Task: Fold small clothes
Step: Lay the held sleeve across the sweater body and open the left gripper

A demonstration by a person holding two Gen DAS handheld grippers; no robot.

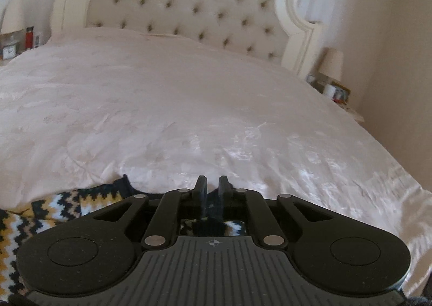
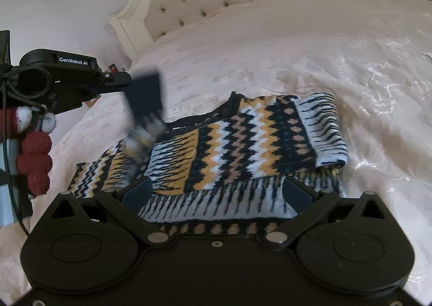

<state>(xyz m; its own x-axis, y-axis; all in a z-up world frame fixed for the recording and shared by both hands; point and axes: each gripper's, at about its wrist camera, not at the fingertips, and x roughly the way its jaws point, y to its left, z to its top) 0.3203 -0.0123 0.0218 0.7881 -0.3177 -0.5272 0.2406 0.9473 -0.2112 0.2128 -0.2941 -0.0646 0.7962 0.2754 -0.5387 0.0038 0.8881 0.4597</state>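
Sweater (image 2: 237,149) lies partly folded on our bed (image 2: 337,57). Our left gripper (image 2: 145,95) dangles a blurred sleeve (image 2: 143,135), jaws nearly clenched on it. Our right gripper (image 2: 216,195) stands released above the hem.

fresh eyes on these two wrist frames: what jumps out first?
The zigzag-knit sweater, navy, mustard and white, lies partly folded on the pale satin bedspread near the foot of the bed. The left gripper dangles a blurred sleeve over its left side, and the tufted headboard fills the background.
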